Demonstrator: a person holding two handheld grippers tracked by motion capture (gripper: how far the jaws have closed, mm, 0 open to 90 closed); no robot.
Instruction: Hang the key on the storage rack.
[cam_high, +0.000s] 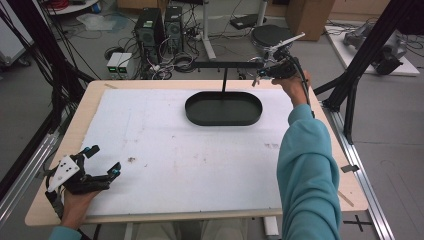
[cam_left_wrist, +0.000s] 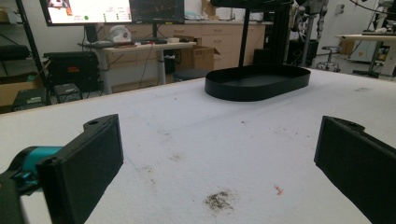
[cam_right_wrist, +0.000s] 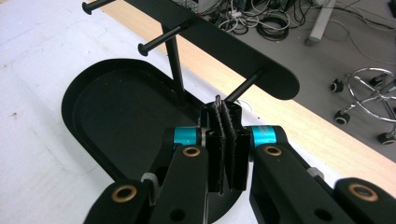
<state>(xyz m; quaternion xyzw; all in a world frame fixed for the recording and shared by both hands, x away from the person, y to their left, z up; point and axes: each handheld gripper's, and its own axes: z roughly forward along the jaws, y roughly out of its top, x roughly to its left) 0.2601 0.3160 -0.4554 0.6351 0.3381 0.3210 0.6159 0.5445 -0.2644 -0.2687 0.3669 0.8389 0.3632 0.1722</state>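
A black oval tray (cam_high: 223, 109) sits near the table's (cam_high: 60, 150) far edge, a pegged rack (cam_right_wrist: 219, 44) rising from it. Computer towers (cam_high: 150, 27) and tangled cables (cam_high: 175, 62) lie on the floor beyond.

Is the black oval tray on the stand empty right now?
Empty. The high view shows the black oval tray with a bare floor, and the left gripper view and right gripper view show nothing inside it either.

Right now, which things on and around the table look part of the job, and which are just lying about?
Likely in the job:
- black oval tray
- black peg stand rising from it
- right claw, shut at a peg
- left claw, open above the white mat

Lying about:
- computer towers and cables on the floor
- cardboard box
- monitor
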